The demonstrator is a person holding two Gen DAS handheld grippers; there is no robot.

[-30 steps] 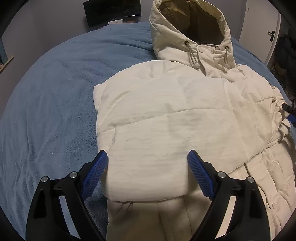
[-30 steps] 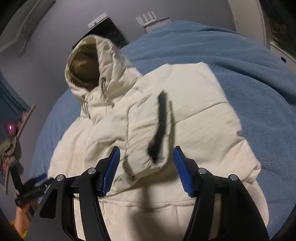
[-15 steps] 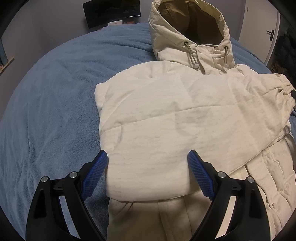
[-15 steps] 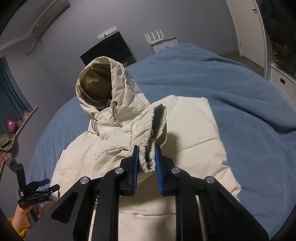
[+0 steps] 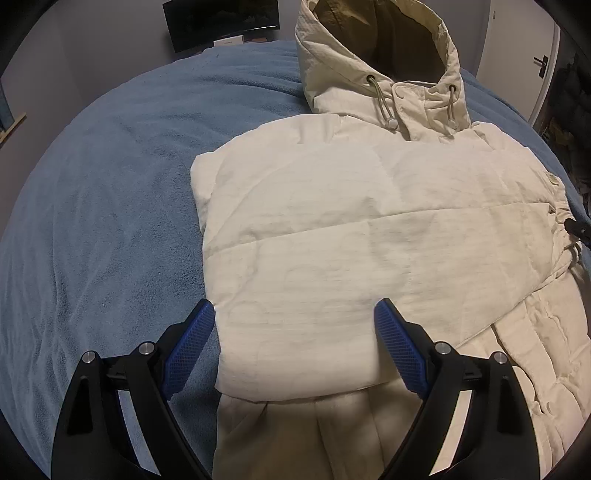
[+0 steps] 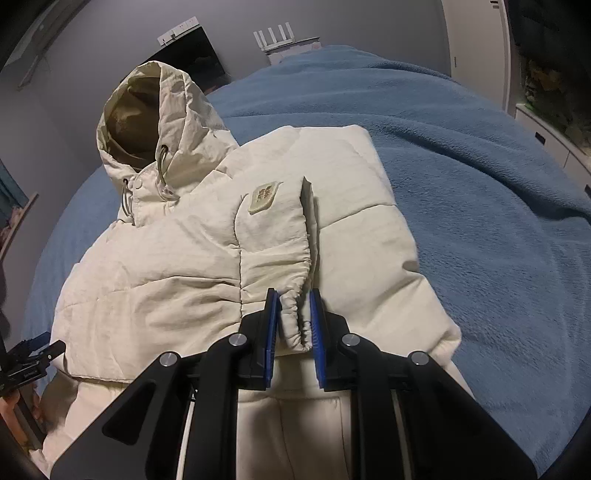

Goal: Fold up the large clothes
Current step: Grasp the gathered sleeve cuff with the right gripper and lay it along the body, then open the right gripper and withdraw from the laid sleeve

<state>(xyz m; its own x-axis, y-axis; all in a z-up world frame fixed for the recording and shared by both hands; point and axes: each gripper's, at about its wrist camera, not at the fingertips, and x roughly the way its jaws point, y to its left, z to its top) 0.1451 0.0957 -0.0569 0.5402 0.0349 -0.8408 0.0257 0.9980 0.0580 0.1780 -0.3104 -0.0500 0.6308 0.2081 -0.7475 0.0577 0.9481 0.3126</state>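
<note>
A cream hooded puffer jacket [image 5: 351, 229] lies on a blue blanket, hood [image 5: 380, 55] at the far end. One sleeve is folded flat across its chest. My left gripper [image 5: 295, 332] is open and empty, hovering over the near part of the folded sleeve. In the right wrist view the jacket [image 6: 166, 266] fills the middle. My right gripper [image 6: 293, 317] is shut on the elastic sleeve cuff [image 6: 295, 314], held low over the jacket's right side. The sleeve carries a small patch [image 6: 263, 196].
The blue blanket [image 5: 103, 221] covers the bed around the jacket. A dark screen [image 5: 221, 18] stands against the grey wall behind. A white router [image 6: 280, 37] and a door [image 5: 543, 62] are at the back. The left gripper also shows in the right wrist view [image 6: 27, 360].
My right gripper shut on the sleeve cuff and drew the sleeve across the chest to the jacket's right side, laying it flatter. My left gripper stayed put and open.
</note>
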